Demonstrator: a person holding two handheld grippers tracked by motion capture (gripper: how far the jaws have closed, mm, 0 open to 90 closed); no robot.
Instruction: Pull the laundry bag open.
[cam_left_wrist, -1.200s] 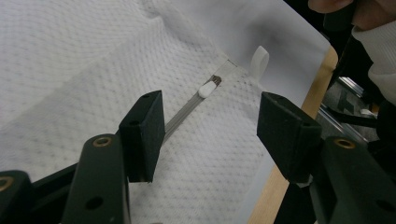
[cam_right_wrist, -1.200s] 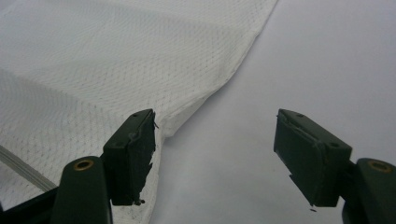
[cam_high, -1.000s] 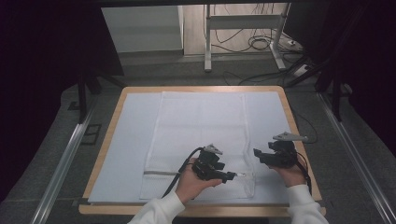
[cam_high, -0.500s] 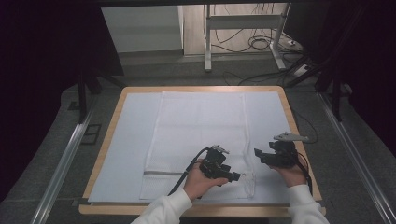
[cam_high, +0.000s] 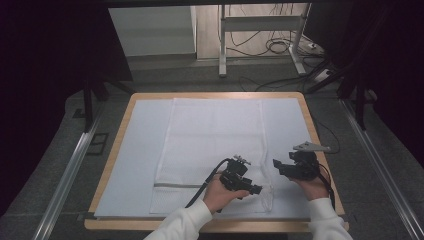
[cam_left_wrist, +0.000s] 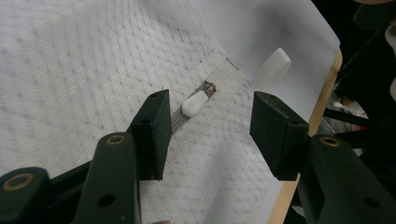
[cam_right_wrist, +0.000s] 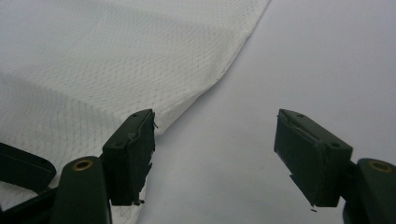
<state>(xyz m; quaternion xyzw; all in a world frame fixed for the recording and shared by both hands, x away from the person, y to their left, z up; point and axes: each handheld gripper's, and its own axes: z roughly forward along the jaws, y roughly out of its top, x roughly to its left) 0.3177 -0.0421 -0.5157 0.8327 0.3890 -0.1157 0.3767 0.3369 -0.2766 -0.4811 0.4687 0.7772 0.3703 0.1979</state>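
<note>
Wood-edged tabletop under a pale sheet. Grey carpet floor, metal rails either side. Behind: white table frame, loose cables. Dark surroundings, dim light.

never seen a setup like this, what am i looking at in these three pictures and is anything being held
A person at a table holds black hand-held tongs in each hand. One picture looks down from above; the other two come from cameras riding on each tool, looking along its two jaws. A white mesh laundry bag lies flat on a pale sheet. The left tongs have just been closing, their jaws either side of the bag's white zipper pull without touching it. The right tongs are open beside the bag's edge. Nothing is held.
</note>
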